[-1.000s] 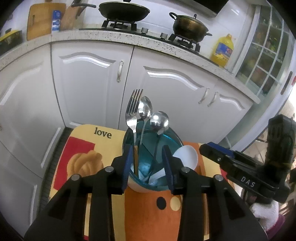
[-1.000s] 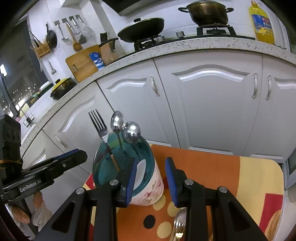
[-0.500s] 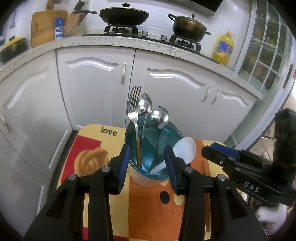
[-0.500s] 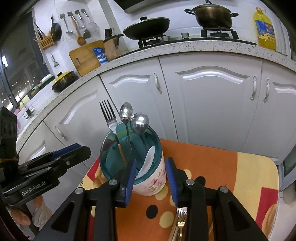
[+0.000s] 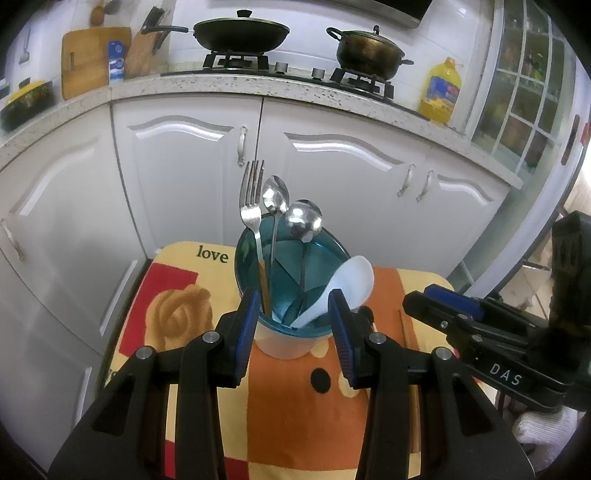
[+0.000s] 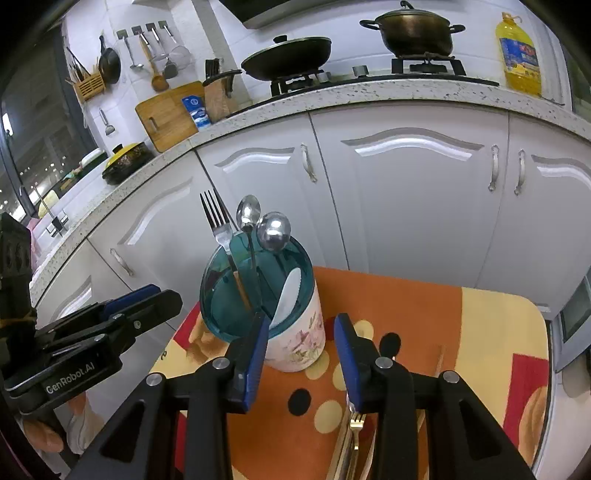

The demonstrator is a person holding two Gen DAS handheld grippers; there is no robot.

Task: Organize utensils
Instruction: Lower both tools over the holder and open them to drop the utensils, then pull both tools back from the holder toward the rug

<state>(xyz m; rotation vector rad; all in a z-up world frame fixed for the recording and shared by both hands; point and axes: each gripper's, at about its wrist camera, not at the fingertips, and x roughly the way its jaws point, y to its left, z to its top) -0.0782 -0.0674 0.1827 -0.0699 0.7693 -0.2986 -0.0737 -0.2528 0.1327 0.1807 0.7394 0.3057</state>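
Both grippers have drawn back from the utensil holder (image 5: 291,295) — left gripper (image 5: 291,325) and right gripper (image 6: 299,350) parted, empty. Holder — teal-lined, floral — stands on the patterned mat (image 5: 295,406), containing fork (image 5: 250,206), spoons, white spoon (image 5: 343,288).

One utensil holder (image 5: 284,336) stands on one patterned mat (image 5: 295,406), and it holds four utensils: one fork (image 5: 250,206), two metal spoons, a slim one (image 5: 275,197) and a round-bowled one (image 5: 303,221), and one white plastic spoon (image 5: 343,288). At least one more fork (image 6: 356,421) lies on the mat. Two grippers are in view, the left gripper (image 5: 291,328) and the right gripper (image 6: 301,350). On the stove sit one frying pan (image 5: 240,33) and one pot (image 5: 367,51); one yellow oil bottle (image 5: 441,92) stands alongside
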